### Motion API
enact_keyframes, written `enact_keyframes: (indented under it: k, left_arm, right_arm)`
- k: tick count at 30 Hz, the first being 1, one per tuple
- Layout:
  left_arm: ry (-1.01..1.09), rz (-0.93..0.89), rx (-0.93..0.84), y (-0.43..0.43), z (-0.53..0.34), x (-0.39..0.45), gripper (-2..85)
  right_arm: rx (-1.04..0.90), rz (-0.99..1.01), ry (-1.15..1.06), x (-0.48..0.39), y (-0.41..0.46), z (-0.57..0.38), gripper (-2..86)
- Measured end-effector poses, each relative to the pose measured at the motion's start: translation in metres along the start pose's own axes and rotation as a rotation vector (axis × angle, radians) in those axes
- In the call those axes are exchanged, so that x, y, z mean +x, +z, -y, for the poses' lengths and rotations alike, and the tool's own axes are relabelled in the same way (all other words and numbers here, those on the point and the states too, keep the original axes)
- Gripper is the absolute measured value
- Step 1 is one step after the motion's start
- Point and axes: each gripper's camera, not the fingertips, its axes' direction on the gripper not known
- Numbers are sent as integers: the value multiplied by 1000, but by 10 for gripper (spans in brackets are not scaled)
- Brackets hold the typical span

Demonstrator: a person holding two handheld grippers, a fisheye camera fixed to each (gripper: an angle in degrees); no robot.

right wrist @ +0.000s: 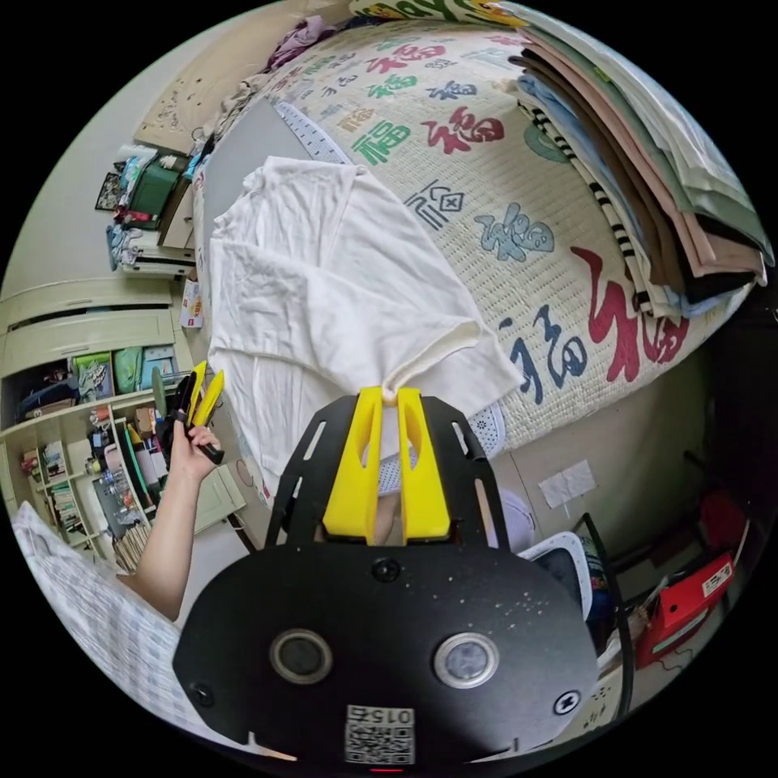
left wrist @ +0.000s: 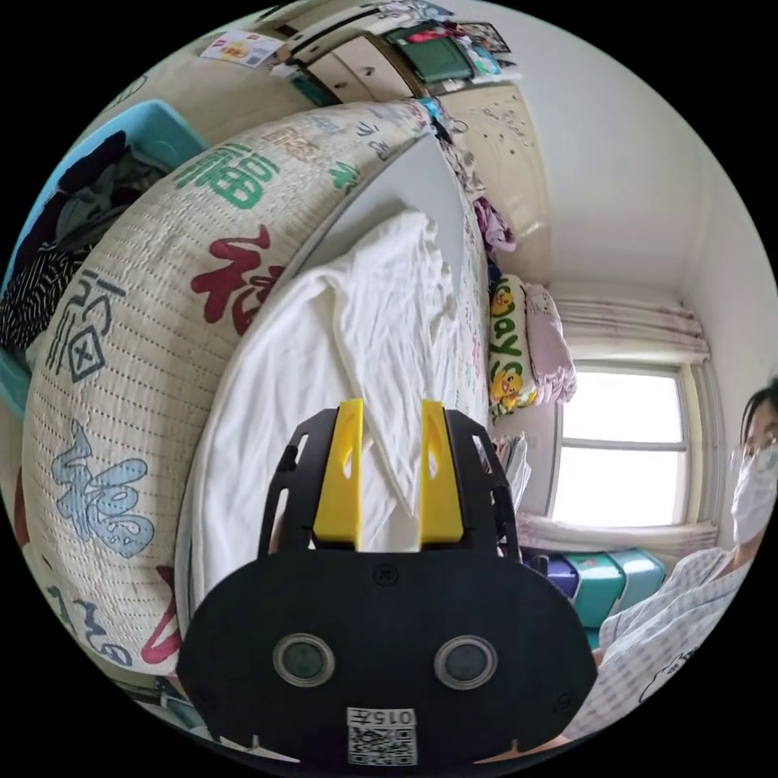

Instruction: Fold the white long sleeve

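Note:
The white long sleeve (left wrist: 324, 365) (right wrist: 324, 275) lies spread on a grey board (left wrist: 405, 186) (right wrist: 243, 138) on top of a printed bed mat (left wrist: 138, 340) (right wrist: 486, 162). My right gripper (right wrist: 390, 392) is shut on a bunched bit of the garment's near edge, which is pulled up to a point at the fingertips. My left gripper (left wrist: 393, 405) hovers open over the garment, its yellow jaws apart with nothing pinched between them. In the right gripper view a hand holds the left gripper (right wrist: 200, 391) just off the garment's left edge.
A stack of folded clothes (right wrist: 648, 162) sits on the mat. A blue basket of clothes (left wrist: 97, 203) stands beside the bed, and pillows (left wrist: 519, 340) lie at its far end. A masked person (left wrist: 754, 486) stands by the window. Shelves (right wrist: 97, 421) and a red box (right wrist: 689, 592) sit lower down.

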Motion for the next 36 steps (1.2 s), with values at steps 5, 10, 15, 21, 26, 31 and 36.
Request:
enact_keyframes:
  k: [5, 10, 15, 21, 26, 31, 36]
  left_arm:
    - [-81, 50, 82, 5, 47, -17, 124]
    - [-134, 70, 111, 10, 93, -31, 98]
    - [-122, 75, 60, 6, 113, -40, 79]
    - [-92, 69, 40, -3, 119, -44, 85]
    - [-45, 70, 10, -3, 122, -36, 89]
    - [-1, 93, -7, -7, 129, -34, 89]
    - [9, 102, -29, -4, 134, -36, 89]
  right_arm:
    - [-29, -11, 5, -15, 25, 13, 43]
    - [-228, -42, -19, -23, 68, 22, 40]
    - [-258, -194, -58, -31, 71, 31, 34]
    - [-129, -188, -139, -63, 74, 112, 95]
    - [-283, -311, -240, -94, 123, 146, 25]
    - [-159, -381, -245, -103, 92, 161, 2]
    - [-233, -354, -214, -100, 110, 190, 37]
